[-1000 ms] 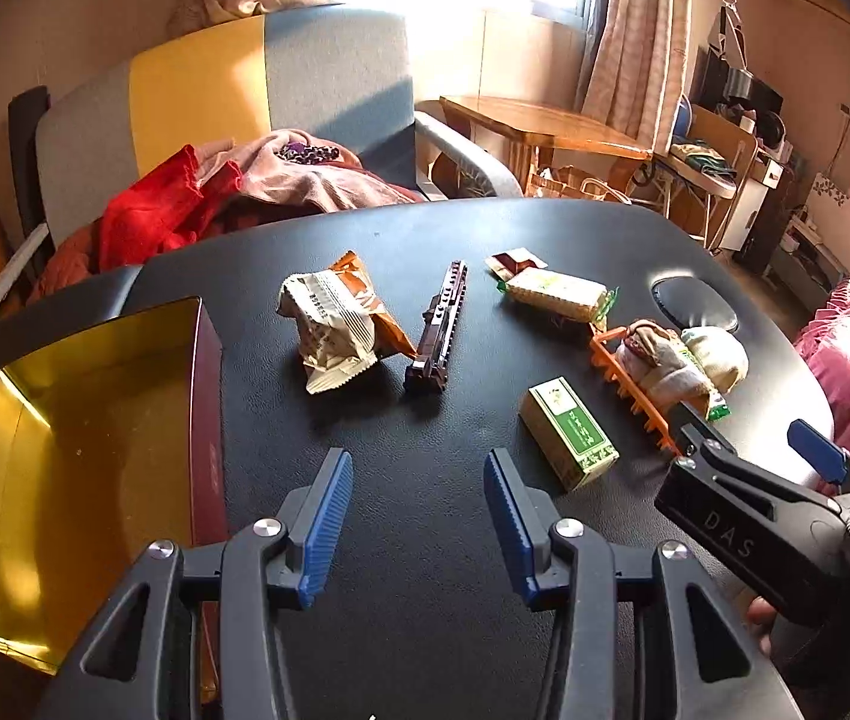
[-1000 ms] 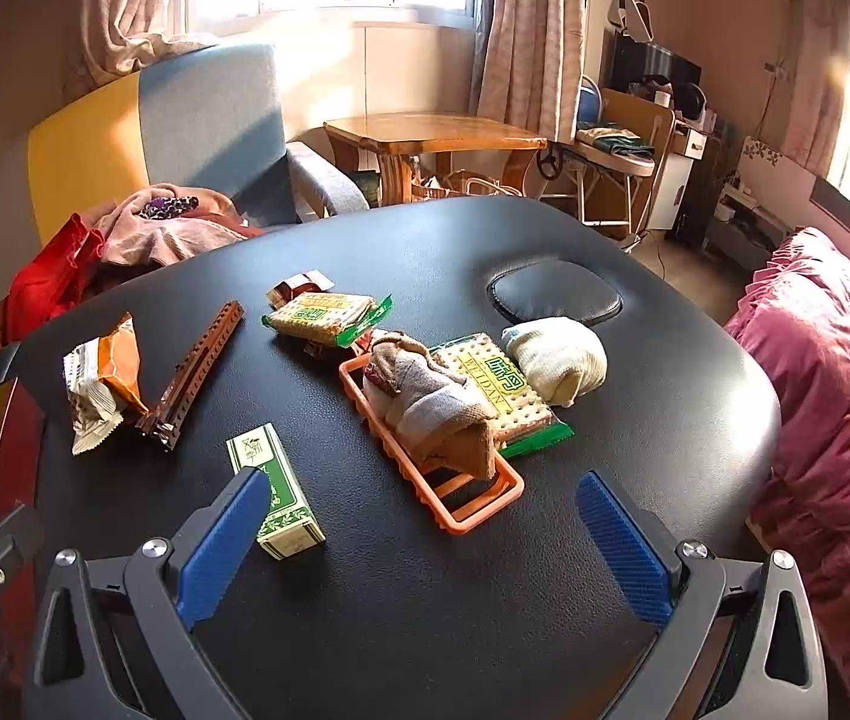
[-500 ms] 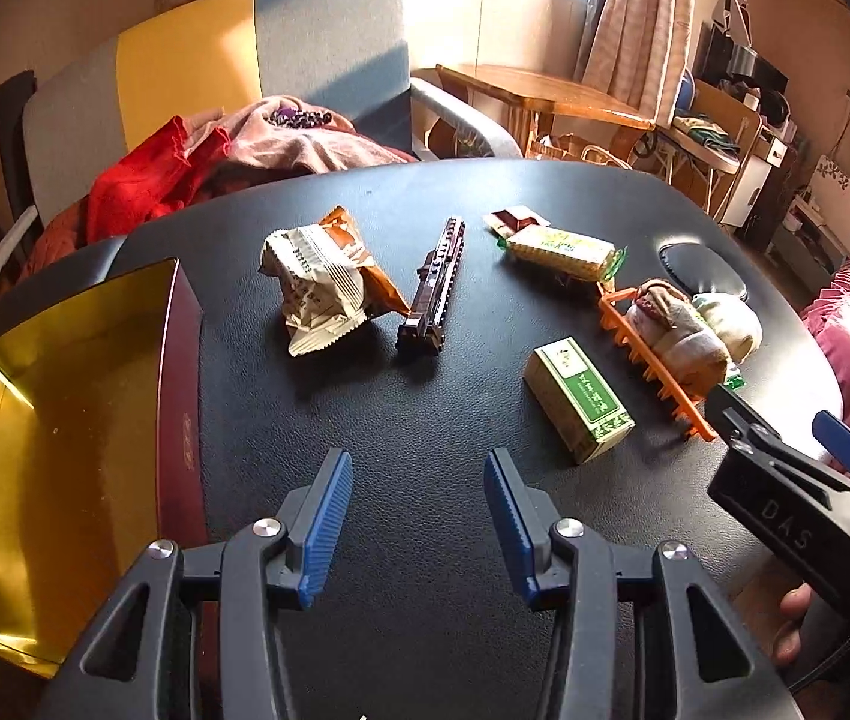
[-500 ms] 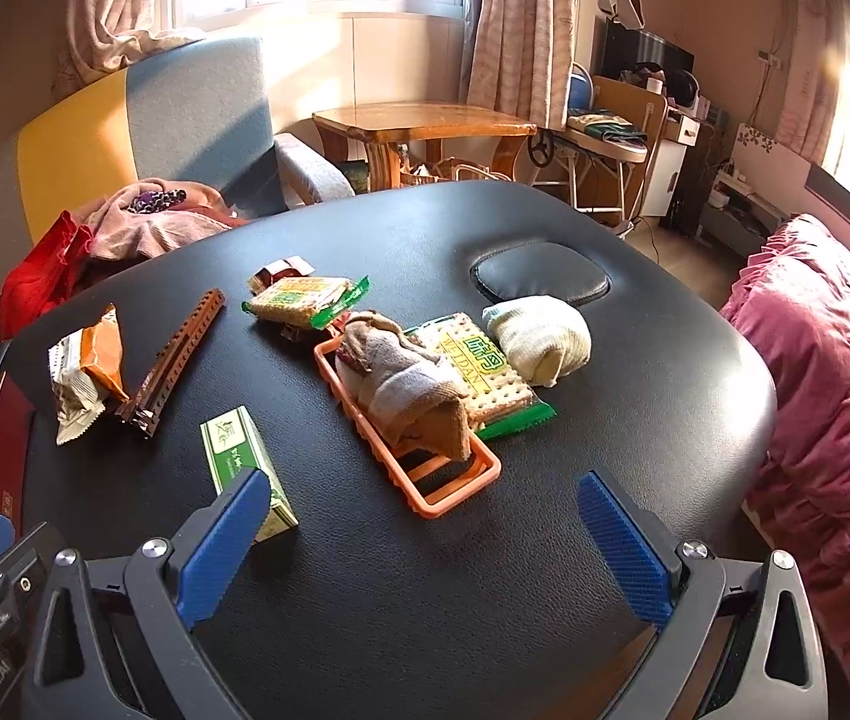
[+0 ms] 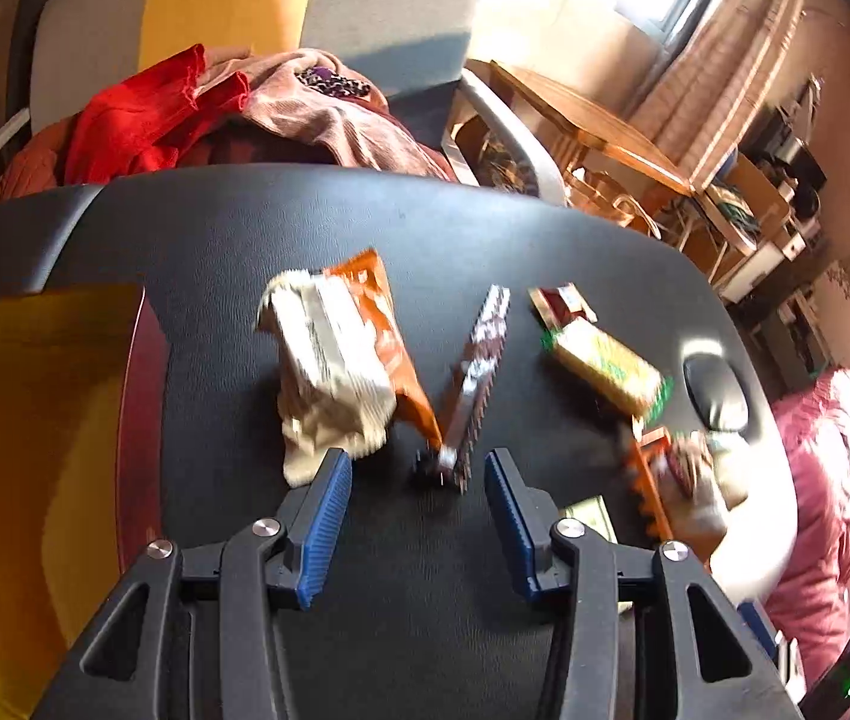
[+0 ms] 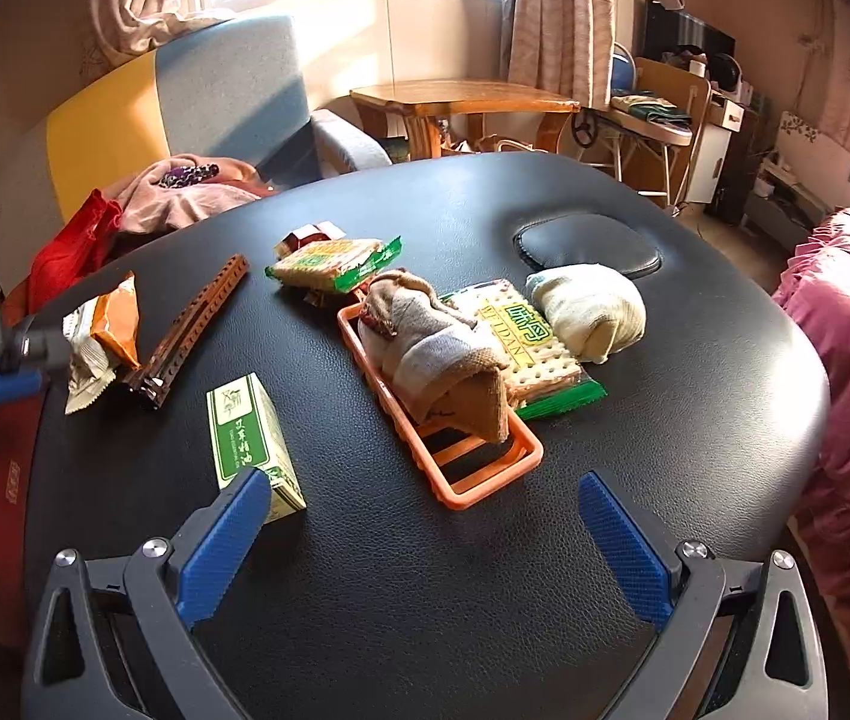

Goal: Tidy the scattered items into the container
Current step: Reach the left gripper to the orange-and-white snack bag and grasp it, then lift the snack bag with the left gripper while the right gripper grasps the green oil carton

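The brown toothed strip (image 5: 475, 387) lies on the black bench (image 5: 425, 570), its long axis running away from the left gripper (image 5: 419, 471), near end just ahead between the open, empty jaws. The right gripper (image 6: 425, 531), also open and empty, hangs nearer the green box (image 6: 251, 441); the gold container (image 5: 29, 450) sits to the left.

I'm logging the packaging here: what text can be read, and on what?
Cracker pack: green letters, roughly "PITDAN", uncertain; large characters beside them, not legible.
Green box: stylised characters and a line of small print, too small to read.
Container rim: small mark, unreadable.
Snack bag: blurred.
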A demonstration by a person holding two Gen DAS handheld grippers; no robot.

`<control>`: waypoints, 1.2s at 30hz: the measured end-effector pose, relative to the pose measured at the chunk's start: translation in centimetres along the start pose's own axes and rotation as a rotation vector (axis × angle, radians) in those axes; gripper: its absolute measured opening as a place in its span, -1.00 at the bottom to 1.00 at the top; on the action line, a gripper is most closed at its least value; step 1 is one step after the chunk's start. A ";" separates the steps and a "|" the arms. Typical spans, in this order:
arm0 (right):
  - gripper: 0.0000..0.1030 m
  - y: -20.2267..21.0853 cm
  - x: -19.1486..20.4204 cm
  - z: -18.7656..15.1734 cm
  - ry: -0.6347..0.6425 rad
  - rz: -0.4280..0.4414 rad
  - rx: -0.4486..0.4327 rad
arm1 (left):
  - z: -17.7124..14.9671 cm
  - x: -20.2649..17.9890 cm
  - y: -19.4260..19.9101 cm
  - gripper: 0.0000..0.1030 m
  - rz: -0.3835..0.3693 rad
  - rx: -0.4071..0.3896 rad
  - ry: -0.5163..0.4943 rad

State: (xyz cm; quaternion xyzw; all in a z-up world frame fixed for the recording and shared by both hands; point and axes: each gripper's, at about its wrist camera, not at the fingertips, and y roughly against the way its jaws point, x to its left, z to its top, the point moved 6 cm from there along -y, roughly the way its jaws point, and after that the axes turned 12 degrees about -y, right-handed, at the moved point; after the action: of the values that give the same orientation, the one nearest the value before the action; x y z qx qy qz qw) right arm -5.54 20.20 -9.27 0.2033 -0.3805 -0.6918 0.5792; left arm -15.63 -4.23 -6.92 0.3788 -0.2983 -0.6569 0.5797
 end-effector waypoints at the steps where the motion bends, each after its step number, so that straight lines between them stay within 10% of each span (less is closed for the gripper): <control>1: 1.00 -0.2 0.0 0.0 0.002 0.001 0.003 | 0.9 0.3 -0.3 -0.08 0.012 -0.006 0.004; 14: 1.00 -1.2 1.1 1.0 0.044 0.095 0.008 | 4.5 4.3 -6.9 0.04 0.206 0.074 0.012; 36: 1.00 0.9 -0.2 -0.1 0.042 0.202 0.040 | -3.6 -0.3 -2.8 0.07 0.121 0.052 -0.034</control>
State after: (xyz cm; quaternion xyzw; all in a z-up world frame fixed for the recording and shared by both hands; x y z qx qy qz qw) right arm -4.87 20.31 -8.69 0.1898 -0.4008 -0.6176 0.6496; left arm -14.06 -3.35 -11.13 0.3638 -0.3476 -0.6190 0.6030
